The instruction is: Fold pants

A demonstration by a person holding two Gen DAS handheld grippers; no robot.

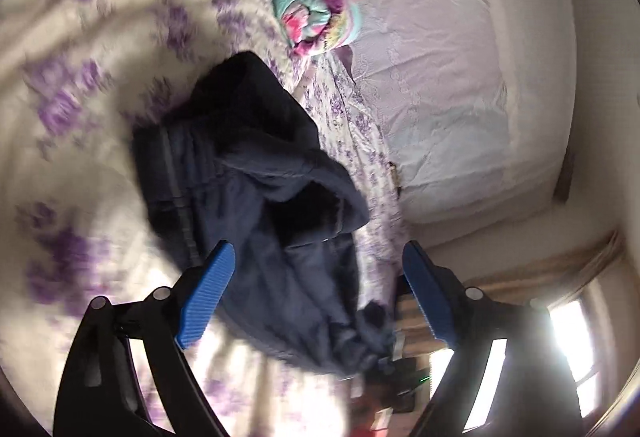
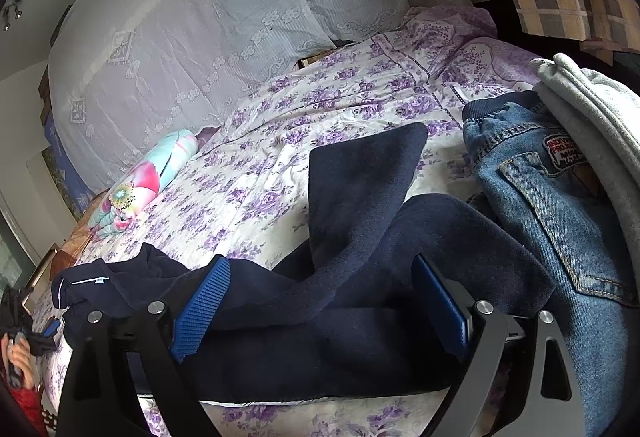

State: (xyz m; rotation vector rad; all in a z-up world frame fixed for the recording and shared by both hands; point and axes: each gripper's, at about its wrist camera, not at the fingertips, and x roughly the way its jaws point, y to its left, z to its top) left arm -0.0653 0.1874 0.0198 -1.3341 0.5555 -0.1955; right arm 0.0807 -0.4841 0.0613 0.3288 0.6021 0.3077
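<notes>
Dark navy pants point(image 2: 352, 237) lie crumpled on a bed with a purple-flowered sheet point(image 2: 320, 105). One leg runs up toward the middle of the bed, the waist lies at the left. My right gripper point(image 2: 320, 289) is open, low over the pants with cloth between its blue pads. In the left wrist view the pants' waist end point(image 1: 256, 197) is bunched, and my left gripper point(image 1: 316, 277) is open just above it, touching nothing that I can see. This view is blurred. My left gripper also shows in the right wrist view point(image 2: 44, 331) at the far left.
Blue jeans point(image 2: 552, 205) and a grey garment point(image 2: 596, 109) are piled at the right of the bed. A rolled teal and pink blanket point(image 2: 144, 181) lies at the left. A lace-covered headboard point(image 2: 180, 37) stands behind. A bright window point(image 1: 576, 337) is beyond the bed edge.
</notes>
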